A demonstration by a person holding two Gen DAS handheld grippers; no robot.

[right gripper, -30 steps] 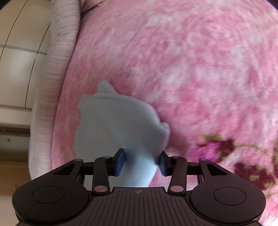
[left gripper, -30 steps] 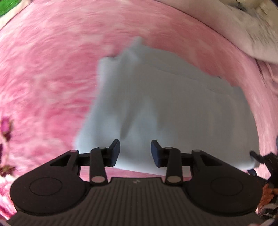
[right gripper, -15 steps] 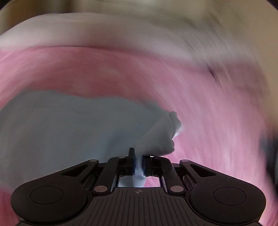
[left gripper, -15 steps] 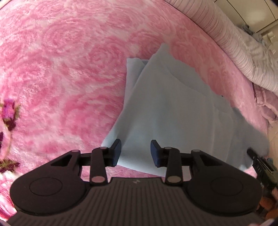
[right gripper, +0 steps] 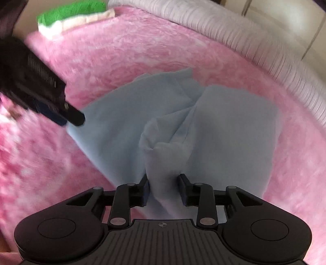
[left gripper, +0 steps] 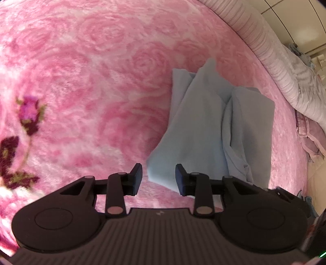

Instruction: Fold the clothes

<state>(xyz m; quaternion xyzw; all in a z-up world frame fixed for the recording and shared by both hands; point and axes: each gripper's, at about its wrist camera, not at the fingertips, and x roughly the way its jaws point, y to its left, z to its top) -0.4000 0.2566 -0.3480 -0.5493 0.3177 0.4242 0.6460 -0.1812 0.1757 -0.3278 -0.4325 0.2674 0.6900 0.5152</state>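
Observation:
A light blue garment lies partly folded on a pink rose-patterned blanket. It also fills the middle of the right wrist view. My left gripper is open, with the garment's near corner lying between its spread fingers. My right gripper is open, and a bunched fold of the garment sits loosely between its fingers. The left gripper also shows in the right wrist view, at the garment's left corner.
A striped pale bolster runs along the blanket's far edge. A green and cream folded stack lies at the far left corner. Dark red flower prints mark the blanket on the left. Floor shows at the right.
My right gripper was shut on the garment half a second ago and has opened. The garment's right side now lies folded over itself. My left gripper has stayed open near the corner.

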